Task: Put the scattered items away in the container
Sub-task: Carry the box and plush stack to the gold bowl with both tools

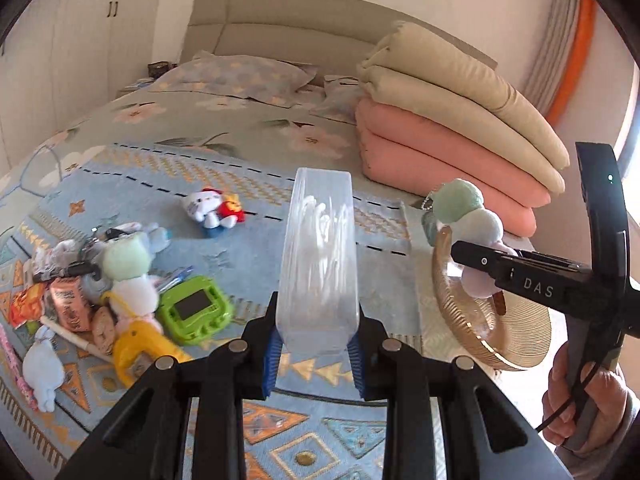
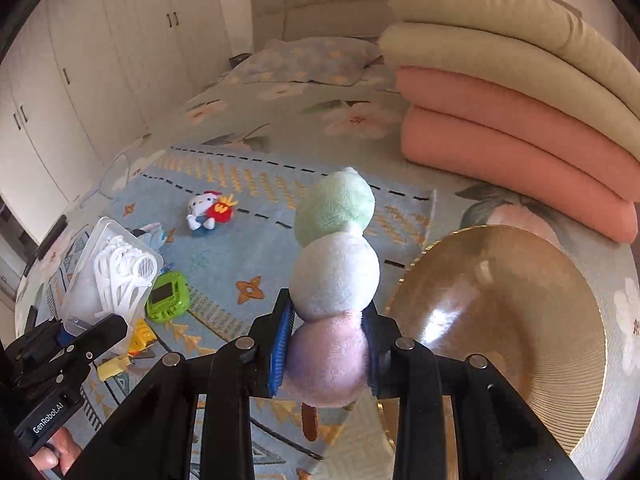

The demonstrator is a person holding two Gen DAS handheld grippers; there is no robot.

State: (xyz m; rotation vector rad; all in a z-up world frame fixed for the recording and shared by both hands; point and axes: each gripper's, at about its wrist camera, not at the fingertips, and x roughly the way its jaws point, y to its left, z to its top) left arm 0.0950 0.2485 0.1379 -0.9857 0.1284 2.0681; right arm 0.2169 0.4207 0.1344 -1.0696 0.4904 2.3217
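Bedrm, patterned bedspread (image 1: 248,248), folded quilts (image 1: 460,132).

A bedroom in daylight: white wardrobe doors (image 2: 80,80) line one wall, a padded beige headboard (image 1: 280,28) (pillow (image 1: 236,76) below it) backs the bed, where folded quilts (image 1: 460,128) are stacked.

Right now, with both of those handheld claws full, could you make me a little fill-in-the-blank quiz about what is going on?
1. The left gripper is shut on a clear plastic box of white ____.
2. The right gripper squeezes the ____ ball of a three-ball plush skewer.
3. The round gold dish lies on the ____.

Missing words: floss picks; lilac; bed
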